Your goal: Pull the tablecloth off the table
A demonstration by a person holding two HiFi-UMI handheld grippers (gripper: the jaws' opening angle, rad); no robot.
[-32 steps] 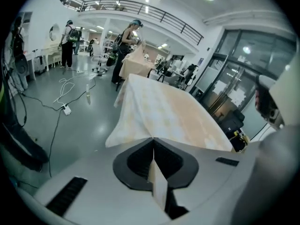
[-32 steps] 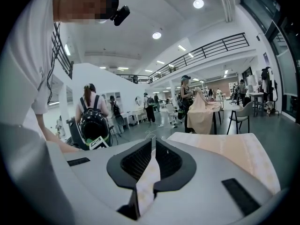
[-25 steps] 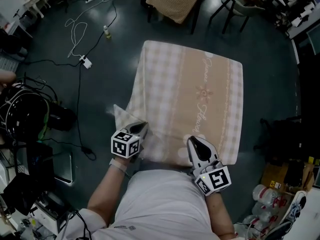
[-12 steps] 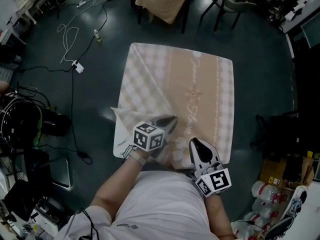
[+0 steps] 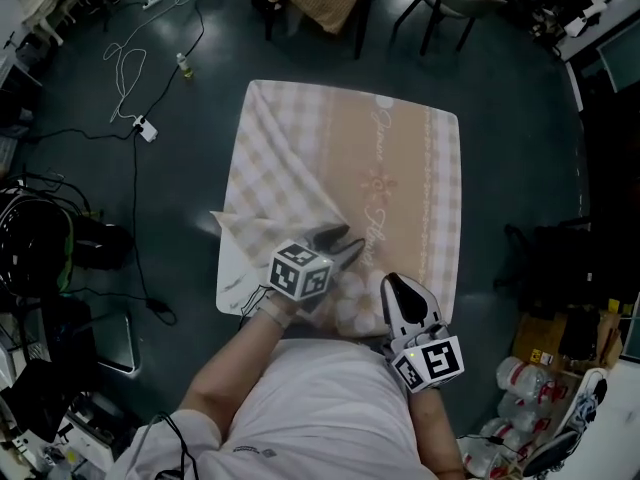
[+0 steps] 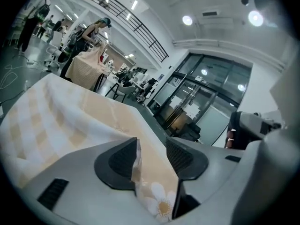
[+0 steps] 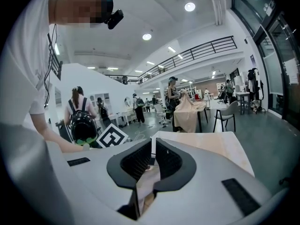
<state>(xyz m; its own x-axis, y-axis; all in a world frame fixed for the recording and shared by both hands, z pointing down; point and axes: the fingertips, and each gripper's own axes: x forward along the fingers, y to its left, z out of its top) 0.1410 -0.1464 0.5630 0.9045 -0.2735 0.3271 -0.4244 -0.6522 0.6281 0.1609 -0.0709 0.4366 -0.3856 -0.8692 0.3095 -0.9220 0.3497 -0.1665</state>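
The checked beige tablecloth [image 5: 390,168] covers most of the table [image 5: 232,280] in the middle of the frame. Its near left corner is folded back toward the centre, baring that white corner of the tabletop. At lower centre, the right gripper [image 5: 393,286] is clamped on the cloth's near edge. Just left of it, the left gripper [image 5: 338,243] has its jaws opening, with a fold of cloth loose between them.

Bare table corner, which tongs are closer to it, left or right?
Left. The left tongs, opening with tablecloth between them, sit just right of the bare corner; the right tongs, shut on the tablecloth's near edge, are farther right.
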